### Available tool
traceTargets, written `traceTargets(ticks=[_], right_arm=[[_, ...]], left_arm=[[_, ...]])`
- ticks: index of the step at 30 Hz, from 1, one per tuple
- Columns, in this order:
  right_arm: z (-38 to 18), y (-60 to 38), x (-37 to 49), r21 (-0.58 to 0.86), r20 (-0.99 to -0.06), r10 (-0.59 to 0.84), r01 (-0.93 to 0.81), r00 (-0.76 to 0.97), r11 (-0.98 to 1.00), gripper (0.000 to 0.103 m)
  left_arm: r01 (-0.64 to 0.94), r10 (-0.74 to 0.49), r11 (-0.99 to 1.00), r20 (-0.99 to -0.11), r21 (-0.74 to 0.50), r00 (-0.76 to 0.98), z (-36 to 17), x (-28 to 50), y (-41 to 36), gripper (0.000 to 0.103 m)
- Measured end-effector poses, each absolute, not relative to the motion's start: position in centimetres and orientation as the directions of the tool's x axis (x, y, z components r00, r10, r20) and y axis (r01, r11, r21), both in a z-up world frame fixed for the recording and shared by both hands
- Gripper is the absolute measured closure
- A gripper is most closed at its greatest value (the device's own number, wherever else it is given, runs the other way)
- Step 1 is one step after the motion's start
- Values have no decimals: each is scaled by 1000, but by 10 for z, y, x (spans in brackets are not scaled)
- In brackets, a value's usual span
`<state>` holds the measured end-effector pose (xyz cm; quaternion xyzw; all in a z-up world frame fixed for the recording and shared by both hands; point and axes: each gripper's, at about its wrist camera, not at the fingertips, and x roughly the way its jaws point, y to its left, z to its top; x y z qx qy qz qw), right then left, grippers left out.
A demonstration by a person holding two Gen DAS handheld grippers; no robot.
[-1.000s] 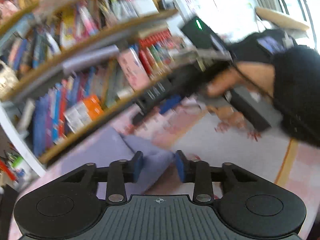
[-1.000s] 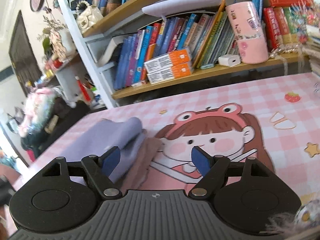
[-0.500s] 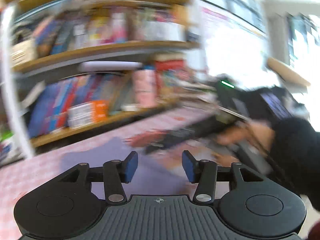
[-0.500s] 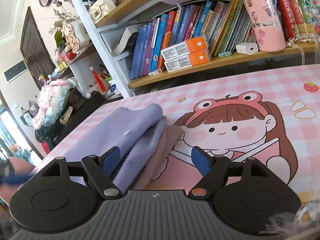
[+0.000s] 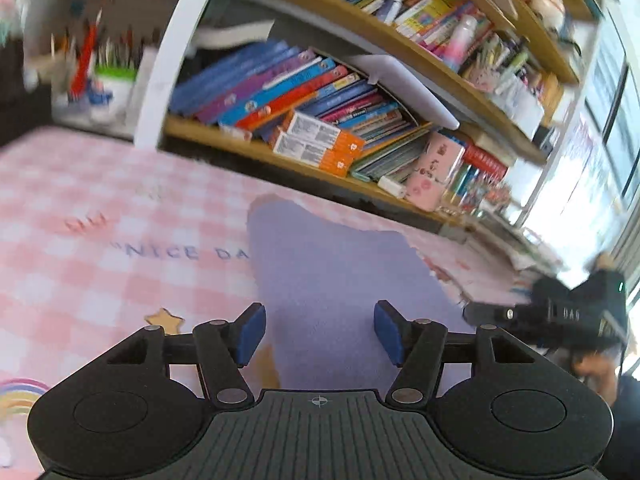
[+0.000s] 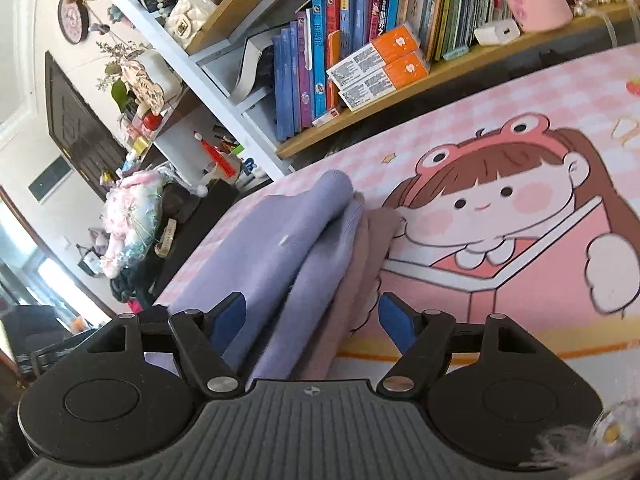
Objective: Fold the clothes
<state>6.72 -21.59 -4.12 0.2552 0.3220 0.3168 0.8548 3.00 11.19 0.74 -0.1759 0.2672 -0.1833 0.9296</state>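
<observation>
Clothing: a folded lavender garment (image 6: 280,248) lies on the counter (image 5: 80,240), which is covered with a pink checked mat, toward its left end and short of the far edge where the bookshelf (image 6: 360,92) stands. A mauve-pink layer (image 6: 360,264) shows under its right side. Left tool (image 5: 318,332): jaws opening, pads apart and clear of the cloth; the garment's flat lavender panel (image 5: 332,280) lies directly ahead, between and beyond the fingers. Right tool (image 6: 312,320): jaws wide but closing slightly, nothing gripped; the garment's folded edge runs between the fingers, though contact with the pads cannot be confirmed. Right tool (image 5: 560,316) also appears at the right margin of the left wrist view, just beside the garment.
</observation>
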Motion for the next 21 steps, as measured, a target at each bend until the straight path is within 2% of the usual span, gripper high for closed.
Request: traceTargets(ticks=[6,8,10,12,15,21], right_arm=[[-45,-199,69,670,-427,711,-332,559,664,30],[-42,-190,71,650,-453,697,-329,556,685,31],[-38,-180,71,610,-487,672,-334,558,719,42],[-32,-171,67,548,-517,641,-356,567,757,58],[-22,-166,50,455,-532,602,-399,595,796,71],[-2,-166,-4,228,-570,497,-456,654,860,75]], left_arm=[[226,-505,809,-446,-542,739,-7,58,118,36],[224,-517,796,-440,-563,734,-10,62,119,38],[236,-518,800,-436,-552,736,-10,60,115,47],[253,-510,815,-437,-522,740,-7,53,109,51],[291,-506,836,-448,-466,737,-2,39,96,54],[400,-544,835,-466,-378,698,6,1,63,54]])
